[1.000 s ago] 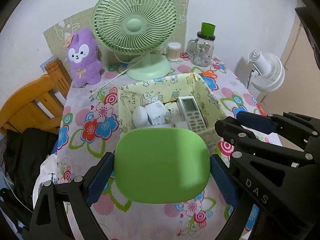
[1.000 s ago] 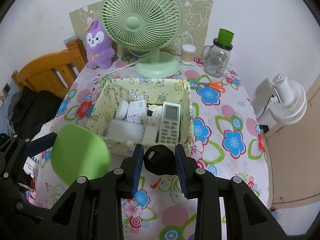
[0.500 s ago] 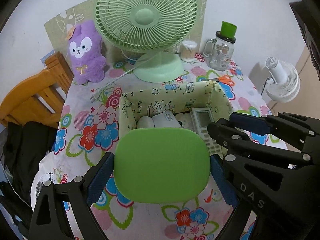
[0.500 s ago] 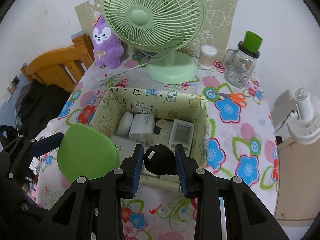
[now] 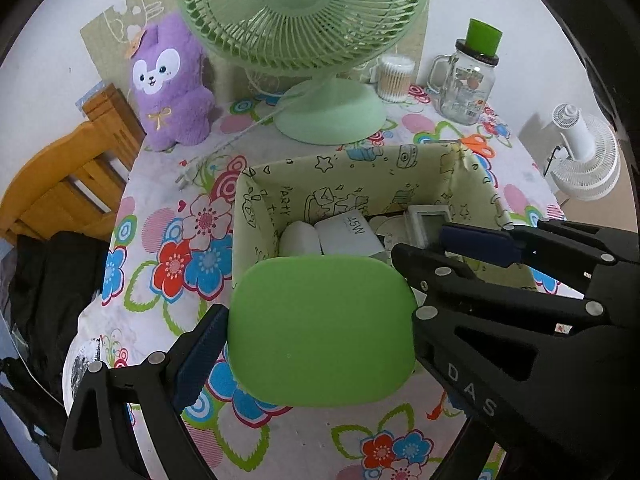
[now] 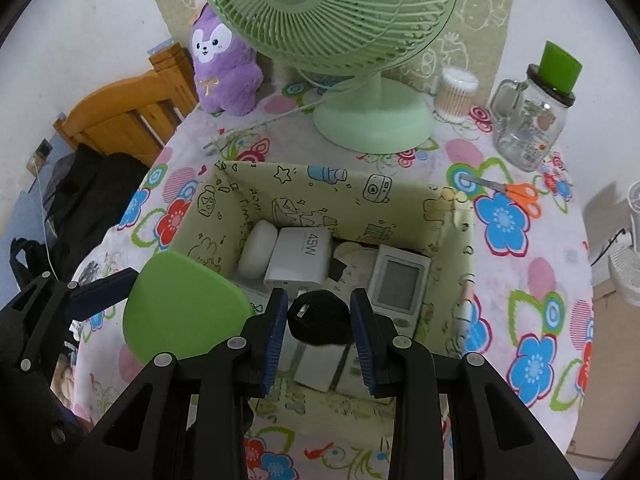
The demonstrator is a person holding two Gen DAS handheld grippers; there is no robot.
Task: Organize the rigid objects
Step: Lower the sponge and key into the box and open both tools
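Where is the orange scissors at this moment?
The orange scissors lie flat on the flowered tablecloth, right of the yellow fabric box, just in front of the glass jar.

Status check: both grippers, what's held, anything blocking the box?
Left hand-held gripper shut on green case. Right hand-held gripper shut on black plug, over fabric box. Charger and remote already inside.

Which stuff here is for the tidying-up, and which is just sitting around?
For the job: green case in left tongs; black plug in right tongs; yellow box.
Just around: fan, purple plush, jar, scissors, cotton swabs.
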